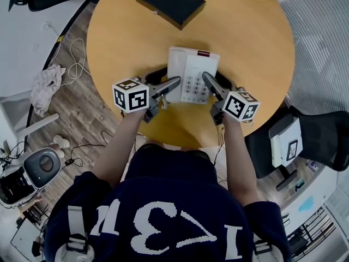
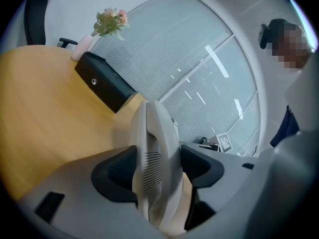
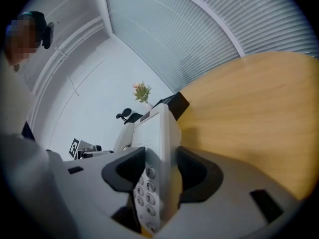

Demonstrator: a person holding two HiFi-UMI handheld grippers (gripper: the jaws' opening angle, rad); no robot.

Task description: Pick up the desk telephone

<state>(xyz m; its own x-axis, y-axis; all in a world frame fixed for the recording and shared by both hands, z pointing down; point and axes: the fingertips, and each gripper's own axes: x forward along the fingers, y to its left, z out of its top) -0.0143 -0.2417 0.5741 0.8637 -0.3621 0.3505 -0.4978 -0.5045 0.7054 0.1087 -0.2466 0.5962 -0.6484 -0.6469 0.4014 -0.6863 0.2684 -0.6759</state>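
Desk telephone (image 1: 192, 72) sits near-centre on the round surface (image 1: 251, 42). Left tongs (image 1: 166, 79) clamped on its handset (image 2: 152, 158), right tongs (image 1: 217, 83) clamped across the keypad (image 3: 144, 193) edge. Black box (image 1: 169, 1) lies farther off, well apart, with flowers (image 2: 109, 21) beyond it.

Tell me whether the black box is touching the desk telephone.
No: in the head view the black box lies apart from the telephone, with bare table between them.
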